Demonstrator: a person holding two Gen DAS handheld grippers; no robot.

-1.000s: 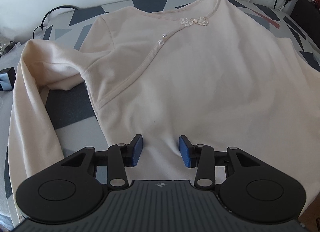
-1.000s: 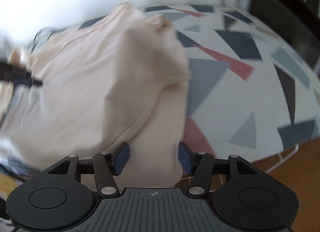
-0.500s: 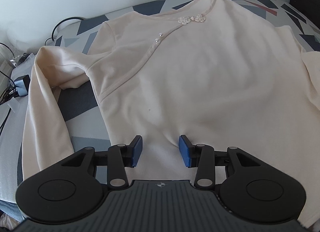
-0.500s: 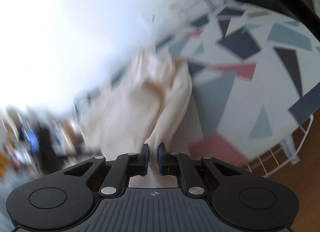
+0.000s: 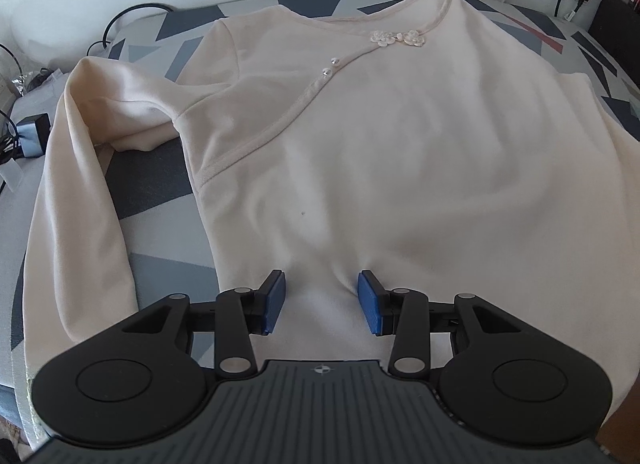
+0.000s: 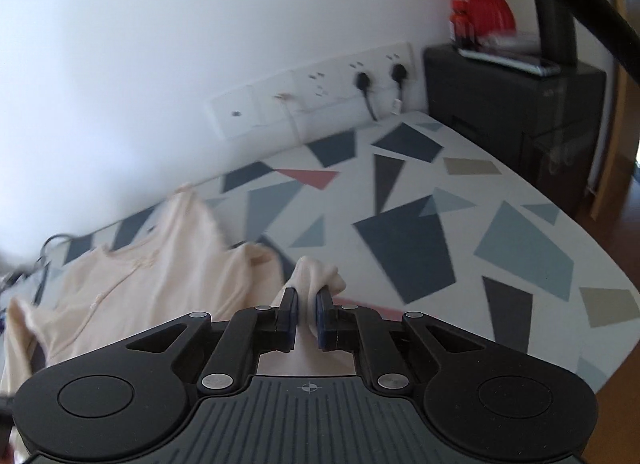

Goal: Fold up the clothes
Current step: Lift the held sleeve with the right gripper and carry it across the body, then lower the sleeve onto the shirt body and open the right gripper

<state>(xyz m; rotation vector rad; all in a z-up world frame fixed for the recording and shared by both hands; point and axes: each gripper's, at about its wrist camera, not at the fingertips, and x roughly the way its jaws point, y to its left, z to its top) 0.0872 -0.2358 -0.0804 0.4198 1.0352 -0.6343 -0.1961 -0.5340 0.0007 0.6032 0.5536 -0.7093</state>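
A cream long-sleeved top (image 5: 400, 143) lies face up on the patterned cover, neckline toward the wall, with flower clasps (image 5: 396, 39) at the collar. Its left sleeve (image 5: 76, 203) runs down the left side. My left gripper (image 5: 322, 300) stands open over the lower middle of the top, blue pads apart with cloth beneath them. In the right wrist view the top (image 6: 152, 284) spreads out at the lower left. My right gripper (image 6: 307, 316) is shut on a bunched end of cream cloth (image 6: 316, 274), held up above the cover.
The surface wears a white cover (image 6: 400, 244) with grey, blue and pink shapes. Wall sockets with plugs (image 6: 360, 79) run along the back. A black box (image 6: 512, 103) stands at the right end. Cables and a charger (image 5: 34, 135) lie at the left edge. Wooden floor lies beyond the right edge.
My right gripper went from open around the cloth to shut on it, then rose and swung toward the wall with the cloth in it. The left gripper hardly moved.
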